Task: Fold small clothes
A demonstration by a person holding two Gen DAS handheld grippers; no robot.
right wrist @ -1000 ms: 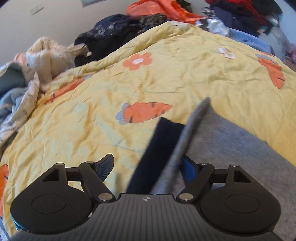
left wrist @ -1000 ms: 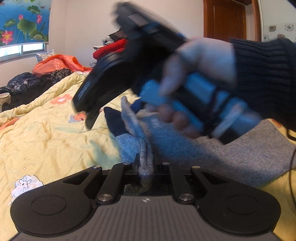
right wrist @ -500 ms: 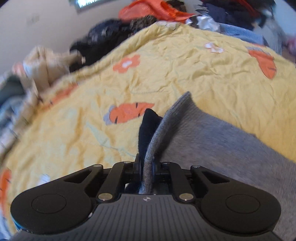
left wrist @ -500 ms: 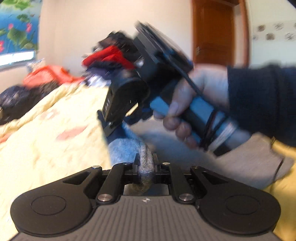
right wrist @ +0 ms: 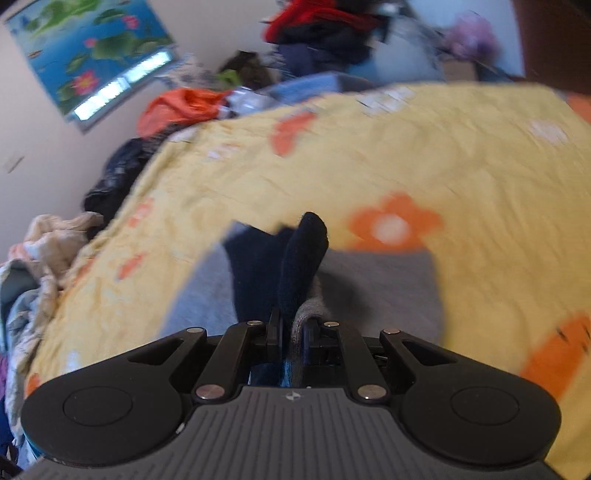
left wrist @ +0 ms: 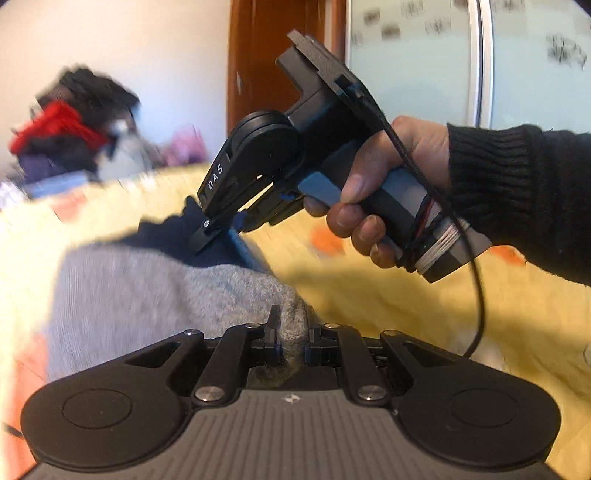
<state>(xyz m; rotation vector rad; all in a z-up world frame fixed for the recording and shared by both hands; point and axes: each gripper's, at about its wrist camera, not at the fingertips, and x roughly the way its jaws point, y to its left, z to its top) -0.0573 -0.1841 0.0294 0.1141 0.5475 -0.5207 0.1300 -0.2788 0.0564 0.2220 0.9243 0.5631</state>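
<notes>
Here the left gripper (left wrist: pixel 291 332) is pressed tight on a bunched grey edge of the small grey garment (left wrist: pixel 147 288), while the right gripper (right wrist: pixel 293 332), whose jaws have just been closing, now pinches the grey fabric together with its dark navy trim (right wrist: pixel 303 258). The garment lies across the yellow bedspread (right wrist: pixel 369 166) on the bed, well in from the far edge where piled clothes (right wrist: pixel 325 26) sit, and both held parts are raised off it. In the left wrist view, the person's right hand (left wrist: pixel 384 177), in a dark knit sleeve (left wrist: pixel 517 192), grips the other gripper's handle.
</notes>
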